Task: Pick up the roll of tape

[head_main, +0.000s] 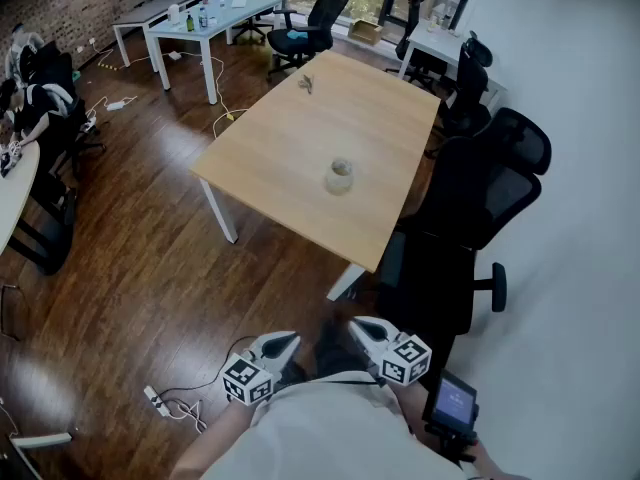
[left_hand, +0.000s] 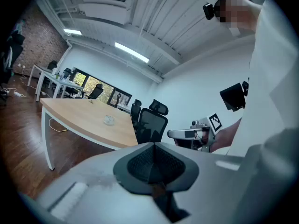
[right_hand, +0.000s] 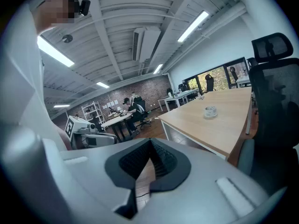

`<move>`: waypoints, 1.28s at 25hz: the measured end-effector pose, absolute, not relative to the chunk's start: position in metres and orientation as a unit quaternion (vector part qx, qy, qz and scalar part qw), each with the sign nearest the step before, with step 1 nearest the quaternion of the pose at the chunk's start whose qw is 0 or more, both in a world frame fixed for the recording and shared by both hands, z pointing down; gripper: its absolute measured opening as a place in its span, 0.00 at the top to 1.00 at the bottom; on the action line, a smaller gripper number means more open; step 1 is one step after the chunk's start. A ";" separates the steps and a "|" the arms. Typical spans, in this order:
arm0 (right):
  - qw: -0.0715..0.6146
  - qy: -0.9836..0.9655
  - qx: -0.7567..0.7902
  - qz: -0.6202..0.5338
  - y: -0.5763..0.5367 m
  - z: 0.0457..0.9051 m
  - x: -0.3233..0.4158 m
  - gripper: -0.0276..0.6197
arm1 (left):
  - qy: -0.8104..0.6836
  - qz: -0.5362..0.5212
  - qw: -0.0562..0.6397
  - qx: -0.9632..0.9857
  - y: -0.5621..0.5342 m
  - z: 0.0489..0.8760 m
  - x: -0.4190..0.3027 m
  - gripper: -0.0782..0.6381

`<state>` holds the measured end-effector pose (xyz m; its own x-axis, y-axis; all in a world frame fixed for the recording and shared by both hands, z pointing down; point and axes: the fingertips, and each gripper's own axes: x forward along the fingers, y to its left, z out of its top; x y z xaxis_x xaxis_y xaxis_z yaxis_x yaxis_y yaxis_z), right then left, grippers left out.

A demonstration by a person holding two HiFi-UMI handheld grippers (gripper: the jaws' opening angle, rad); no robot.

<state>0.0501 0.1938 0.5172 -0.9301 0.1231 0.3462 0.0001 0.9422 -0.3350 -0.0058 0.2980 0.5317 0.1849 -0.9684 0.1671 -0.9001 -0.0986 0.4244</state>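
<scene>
The roll of tape [head_main: 339, 176] is a pale, clear ring lying flat on the light wooden table [head_main: 290, 133], toward its near right part. It shows small in the left gripper view [left_hand: 109, 120] and in the right gripper view [right_hand: 210, 111]. Both grippers are held close to the person's body, well short of the table. My left gripper [head_main: 283, 345] has its jaws shut with nothing between them [left_hand: 153, 146]. My right gripper [head_main: 363, 329] sits beside it, jaws together and empty [right_hand: 150, 141]. Each points toward the table.
A black office chair [head_main: 480, 183] stands at the table's near right corner, with more chairs along the right side. A small dark object [head_main: 306, 84] lies at the table's far end. A power strip and cables [head_main: 155, 398] lie on the wooden floor. Other desks [head_main: 205, 18] stand at the back.
</scene>
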 end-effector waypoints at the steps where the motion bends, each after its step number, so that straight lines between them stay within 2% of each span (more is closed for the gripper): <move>1: 0.184 -0.968 -0.035 0.166 0.192 0.518 0.043 0.95 | -0.635 -0.077 0.223 0.735 0.297 0.533 -0.011 0.88; 14: 0.185 -0.963 -0.059 0.187 0.144 0.529 -0.029 0.95 | -0.646 -0.049 0.239 0.724 0.253 0.535 -0.070 0.88; 32: 0.159 -0.961 -0.049 0.219 0.004 0.530 -0.085 0.95 | -0.609 0.022 0.263 0.748 0.096 0.528 -0.124 0.88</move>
